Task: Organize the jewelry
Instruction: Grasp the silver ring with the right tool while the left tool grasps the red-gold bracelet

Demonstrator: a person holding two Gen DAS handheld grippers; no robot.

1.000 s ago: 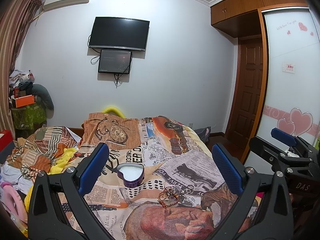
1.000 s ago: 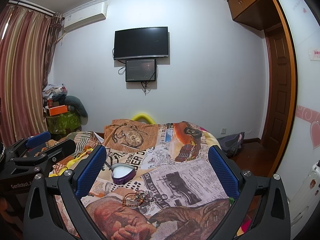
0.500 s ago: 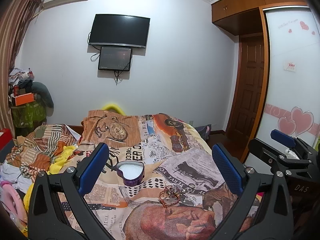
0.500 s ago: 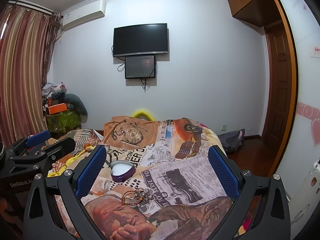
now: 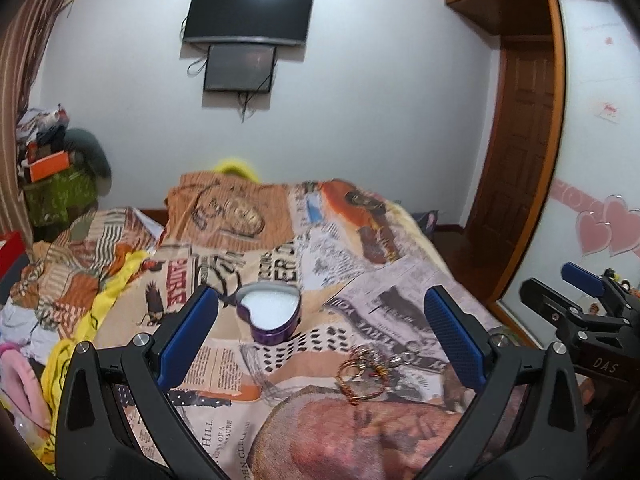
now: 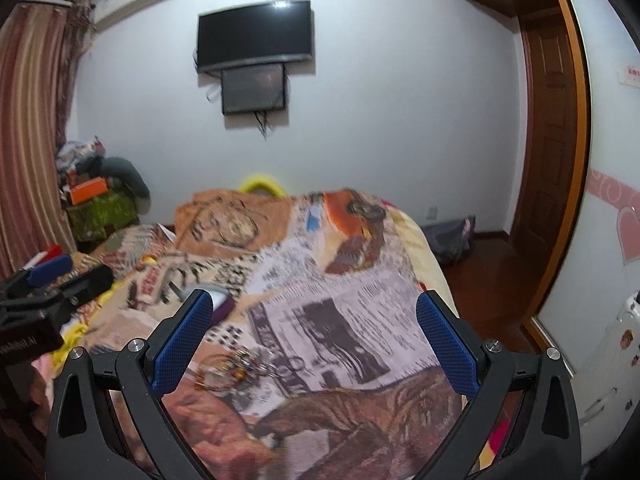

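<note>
My feeds show a room lit evenly and fairly bright from overhead; a small white glare spot sits on the top edge of the wall television (image 5: 248, 10). Fisheye bending curves the wardrobe door (image 5: 600, 120) and blackens every corner. The right wrist view smears with motion blur across the bedspread (image 6: 320, 280); my left wrist view stays sharper, shadows soft.

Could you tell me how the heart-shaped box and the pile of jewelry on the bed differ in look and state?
The box is one solid purple heart with a white inside, standing open and empty; the jewelry is a loose tangle of thin coppery rings and chains. The box sits farther up the bedspread, between the left gripper's fingers in its view; the jewelry lies nearer and more to the right. Both rest on the bedspread, apart, and neither is gripped.
</note>
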